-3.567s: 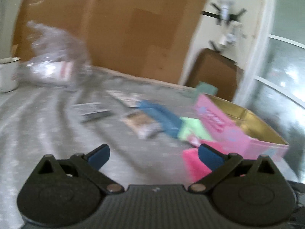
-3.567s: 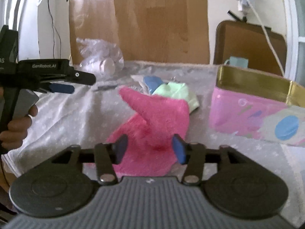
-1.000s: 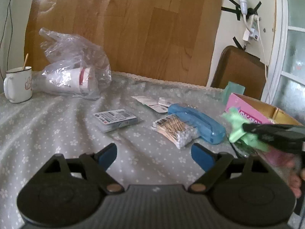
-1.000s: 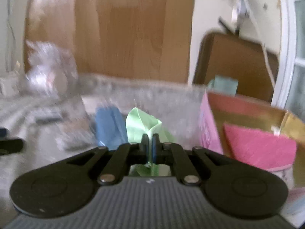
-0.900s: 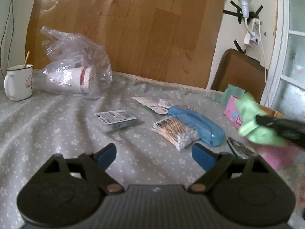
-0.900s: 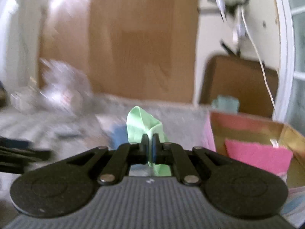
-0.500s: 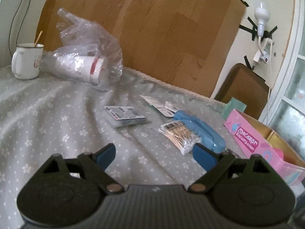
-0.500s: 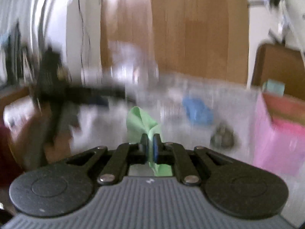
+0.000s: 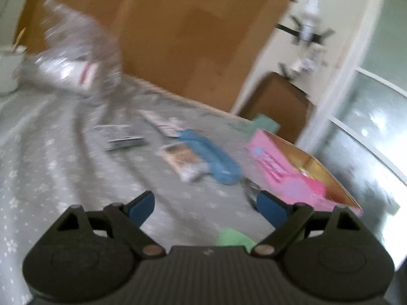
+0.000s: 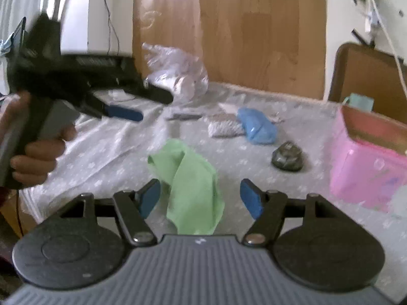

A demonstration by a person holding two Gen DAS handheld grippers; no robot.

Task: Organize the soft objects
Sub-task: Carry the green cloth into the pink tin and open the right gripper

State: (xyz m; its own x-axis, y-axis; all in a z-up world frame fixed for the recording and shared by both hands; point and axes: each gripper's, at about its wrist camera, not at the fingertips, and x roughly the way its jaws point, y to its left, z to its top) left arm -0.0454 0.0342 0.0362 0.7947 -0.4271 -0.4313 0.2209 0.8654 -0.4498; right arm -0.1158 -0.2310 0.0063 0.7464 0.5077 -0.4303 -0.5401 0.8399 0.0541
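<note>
Grey cloth with small white flowers [image 10: 106, 152] covers the table under both grippers, and a tall brown board [image 10: 257, 33] leans against the wall at the far edge. Right gripper [image 10: 200, 198] stands with its blue pads spread wide, gripping nothing; the green cloth [image 10: 188, 183] lies crumpled on the table between them and a little ahead, closer to the left pad, touching neither as far as can be seen. Ahead and to the right of this gripper sits the pink box [image 10: 368, 167], open at the top, its inside mostly hidden from this angle. A dark crumpled lump [image 10: 287, 156] lies between the green cloth and the box, and beyond it a blue case [image 10: 257, 125] rests beside a pale packet [image 10: 223, 127]. A clear plastic bag [image 10: 178, 73] sits far ahead near the board.

Left gripper [image 9: 205, 207] is released too, pads well apart and holding nothing; from the right wrist view it hangs above the table to the left, held by a hand [image 10: 35, 157]. Its own view is smeared by blur: the green cloth shows just below and between its pads, partly hidden by the gripper body. Pink box lies ahead to its right, gold inside, with the blue case ahead near the middle and a white mug [image 9: 7, 73] far off to the left
</note>
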